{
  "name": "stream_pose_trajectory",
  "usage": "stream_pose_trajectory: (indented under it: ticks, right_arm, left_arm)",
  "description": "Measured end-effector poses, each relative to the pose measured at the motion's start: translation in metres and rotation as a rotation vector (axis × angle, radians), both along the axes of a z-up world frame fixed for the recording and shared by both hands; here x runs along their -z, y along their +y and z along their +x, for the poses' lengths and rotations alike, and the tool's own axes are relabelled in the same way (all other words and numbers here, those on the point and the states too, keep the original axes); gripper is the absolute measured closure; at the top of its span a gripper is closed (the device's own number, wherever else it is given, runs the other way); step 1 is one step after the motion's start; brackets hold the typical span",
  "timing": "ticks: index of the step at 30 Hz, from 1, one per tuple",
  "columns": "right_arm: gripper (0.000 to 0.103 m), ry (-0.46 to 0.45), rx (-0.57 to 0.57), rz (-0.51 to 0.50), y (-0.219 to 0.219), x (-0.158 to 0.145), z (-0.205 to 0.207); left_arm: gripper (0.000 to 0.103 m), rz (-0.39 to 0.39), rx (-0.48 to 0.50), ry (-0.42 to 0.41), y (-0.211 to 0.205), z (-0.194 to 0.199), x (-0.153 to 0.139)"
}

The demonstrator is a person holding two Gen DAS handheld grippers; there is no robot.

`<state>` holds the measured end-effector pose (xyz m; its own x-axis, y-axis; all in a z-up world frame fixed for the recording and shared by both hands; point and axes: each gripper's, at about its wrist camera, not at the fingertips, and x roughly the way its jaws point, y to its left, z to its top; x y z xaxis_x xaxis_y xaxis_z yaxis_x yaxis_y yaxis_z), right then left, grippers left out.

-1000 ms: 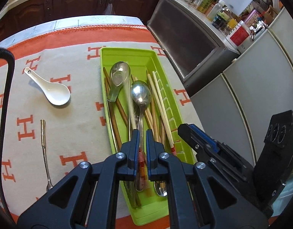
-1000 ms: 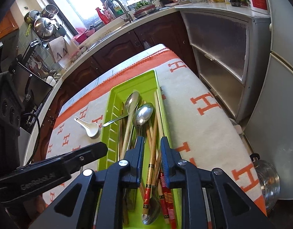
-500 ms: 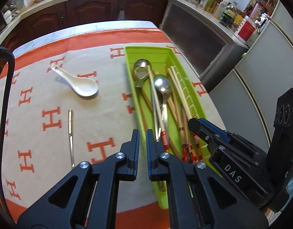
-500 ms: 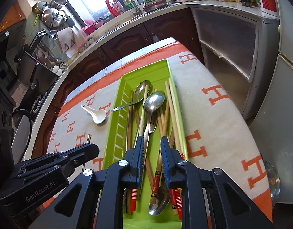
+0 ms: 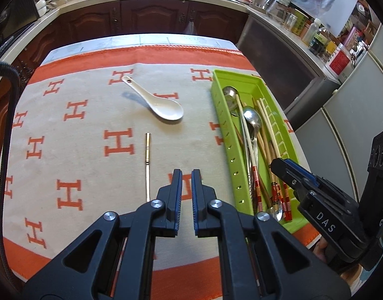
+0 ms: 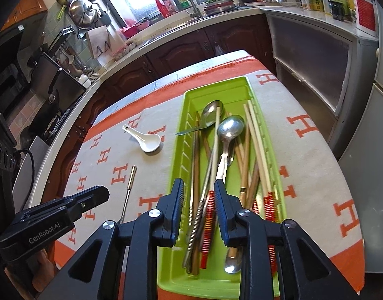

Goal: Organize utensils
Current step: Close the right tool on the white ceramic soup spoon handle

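The left gripper [image 5: 186, 175], nearly pressed together and empty, hovers over bare tablecloth [image 5: 91, 165]; the right gripper [image 6: 198, 187] is opening over the green tray [image 6: 177, 165], empty.

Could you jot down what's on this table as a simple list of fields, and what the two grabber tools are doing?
surface: cloth with orange H pattern
tray: green tray, holding metal spoons and chopsticks
outside tray: white ceramic spoon; thin metal utensil
left gripper: fingers nearly shut, empty, above the cloth beside the tray
right gripper: fingers opening over the tray, utensils between them, not pinched
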<state>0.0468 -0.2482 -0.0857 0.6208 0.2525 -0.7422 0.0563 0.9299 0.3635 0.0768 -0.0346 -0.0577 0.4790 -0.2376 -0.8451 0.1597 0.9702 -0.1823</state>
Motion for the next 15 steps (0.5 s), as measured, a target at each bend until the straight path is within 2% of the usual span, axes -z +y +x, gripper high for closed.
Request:
stream_pose_trajectory:
  ticks: [1, 3, 6, 9, 15]
  right_arm:
    - [0.078, -0.003, -0.008, -0.004, 0.004, -0.002, 0.000]
    - [0.077, -0.010, -0.024, -0.016, 0.013, -0.006, 0.000]
    - [0.073, -0.022, -0.047, -0.036, 0.025, -0.013, 0.001]
    - [0.068, -0.037, -0.068, -0.063, 0.036, -0.020, 0.003]
    - [0.067, -0.060, -0.124, -0.106, 0.060, -0.037, 0.012]
  left_arm:
    - [0.096, -0.001, -0.007, -0.002, 0.005, -0.001, -0.001]
    - [0.085, -0.001, -0.025, -0.008, 0.013, -0.002, -0.004]
    - [0.077, 0.000, -0.055, -0.020, 0.027, -0.002, -0.006]
    - [0.077, 0.004, -0.083, -0.028, 0.042, -0.002, -0.008]
    - [0.077, 0.051, -0.140, -0.058, 0.068, 0.000, -0.013]
